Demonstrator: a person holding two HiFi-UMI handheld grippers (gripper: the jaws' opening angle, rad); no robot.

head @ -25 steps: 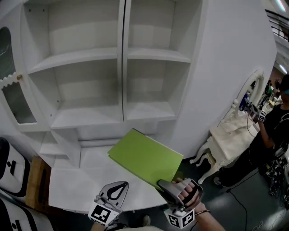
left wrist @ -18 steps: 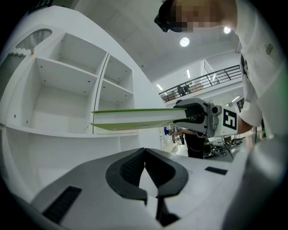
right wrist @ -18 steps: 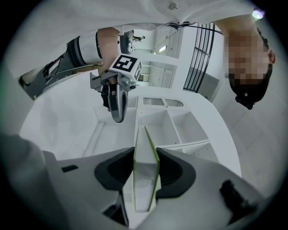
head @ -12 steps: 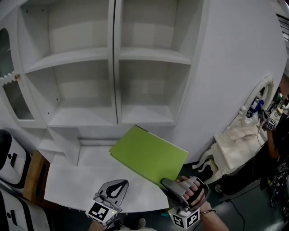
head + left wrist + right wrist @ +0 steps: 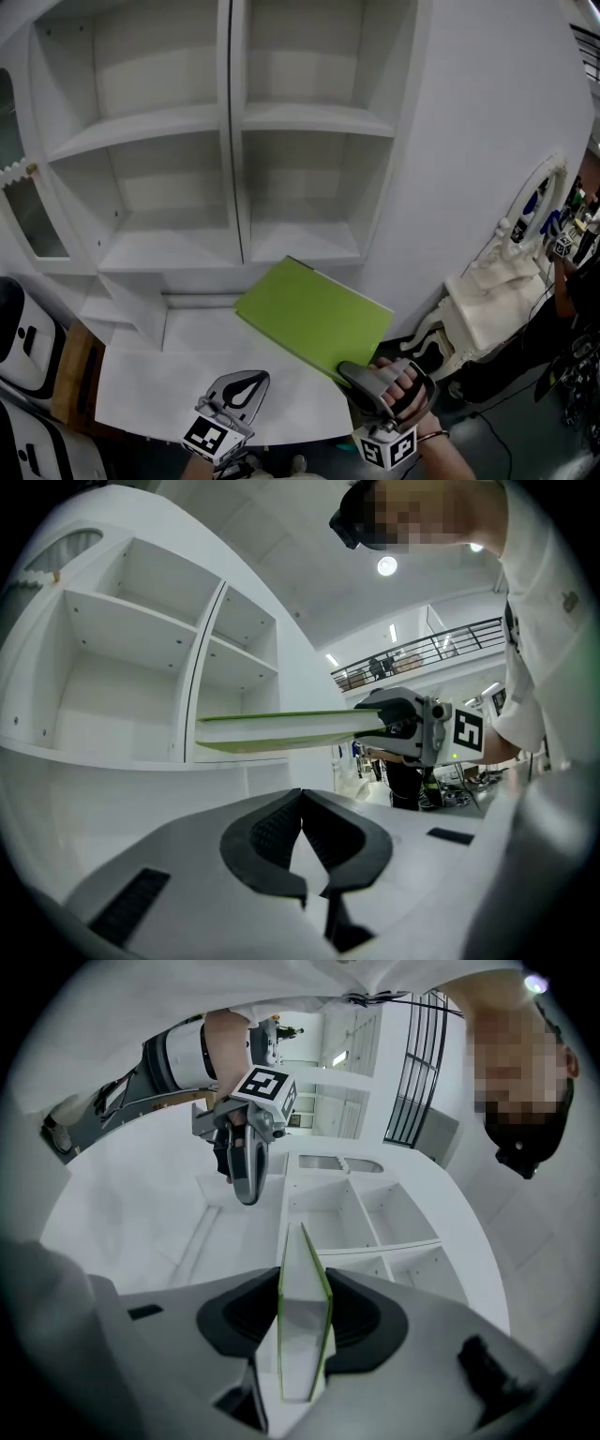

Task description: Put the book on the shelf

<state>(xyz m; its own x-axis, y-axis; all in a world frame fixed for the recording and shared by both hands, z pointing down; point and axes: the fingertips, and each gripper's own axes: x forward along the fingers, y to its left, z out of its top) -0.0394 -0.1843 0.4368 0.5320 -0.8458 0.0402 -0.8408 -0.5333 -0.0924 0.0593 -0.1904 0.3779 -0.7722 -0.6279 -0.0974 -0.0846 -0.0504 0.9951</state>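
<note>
There it was: the right gripper had the green book by its near corner. The jaws were clamped on the covers. In the right gripper view the book stood edge-on between the two dark pads, and both were pressed against it. The person's hand was wrapped round the handle, with the marker cube just below it.

The book lay flat and about level in the air, out over the white desk top. Its far corner reached up near the front edge of the lowest open shelf, on the right side of the white shelf unit. A tall upright divider split that unit into a left and a right column. The book hung in front of the right column, not on any shelf.

The left gripper hovered low to the left of the book, above the near edge of the desk top. It pointed toward the unit and was apart from the book. Its jaws were together with the tips meeting, and they gripped nothing. In the left gripper view the book showed as a thin green-edged slab up and to the right, with the right gripper biting its near end.

Off to the right of the unit stood an ornate white side table with curly legs. A strip of bare wood showed at the desk's left end.
</note>
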